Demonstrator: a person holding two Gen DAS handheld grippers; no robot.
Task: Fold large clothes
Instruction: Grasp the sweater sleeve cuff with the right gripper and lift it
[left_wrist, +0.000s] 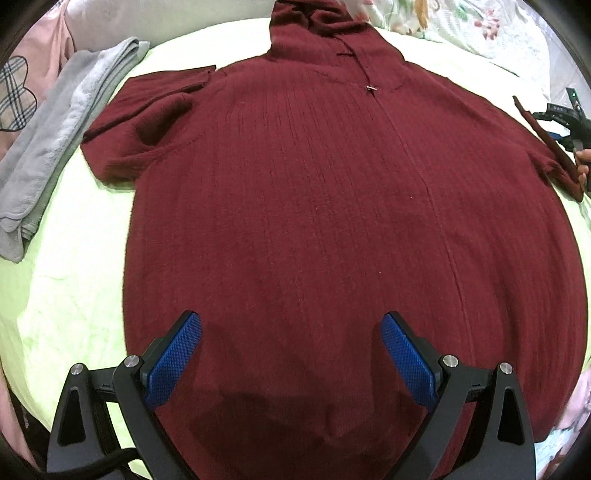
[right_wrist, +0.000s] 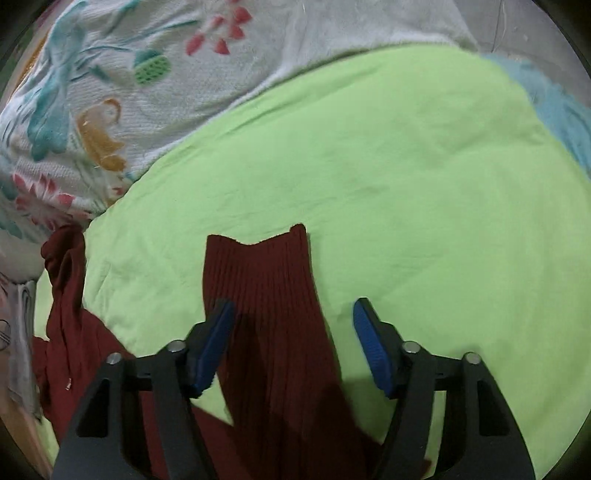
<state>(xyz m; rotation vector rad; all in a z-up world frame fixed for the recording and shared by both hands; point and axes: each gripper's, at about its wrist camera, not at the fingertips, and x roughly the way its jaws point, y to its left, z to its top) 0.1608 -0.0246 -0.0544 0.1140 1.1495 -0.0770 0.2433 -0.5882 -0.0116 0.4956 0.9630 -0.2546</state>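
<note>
A dark red ribbed zip-up sweater (left_wrist: 314, 192) lies flat on a light green sheet (left_wrist: 74, 295), hood (left_wrist: 314, 26) at the far end. Its left sleeve (left_wrist: 147, 122) is bent over near the shoulder. My left gripper (left_wrist: 291, 332) hovers open over the sweater's lower part, nothing between its blue pads. In the right wrist view the other sleeve (right_wrist: 266, 280) lies stretched out on the sheet (right_wrist: 424, 184), cuff pointing away. My right gripper (right_wrist: 291, 310) straddles this sleeve with jaws apart; the right pad (right_wrist: 369, 347) stands clear of the cloth. The left wrist view shows this gripper (left_wrist: 569, 122) at the far right edge.
A folded grey towel (left_wrist: 55, 147) lies left of the sweater, beside a pink garment with a plaid patch (left_wrist: 18, 92). A floral white blanket (right_wrist: 92, 92) borders the sheet at the far side. A person's fingers (left_wrist: 583, 162) show at the right edge.
</note>
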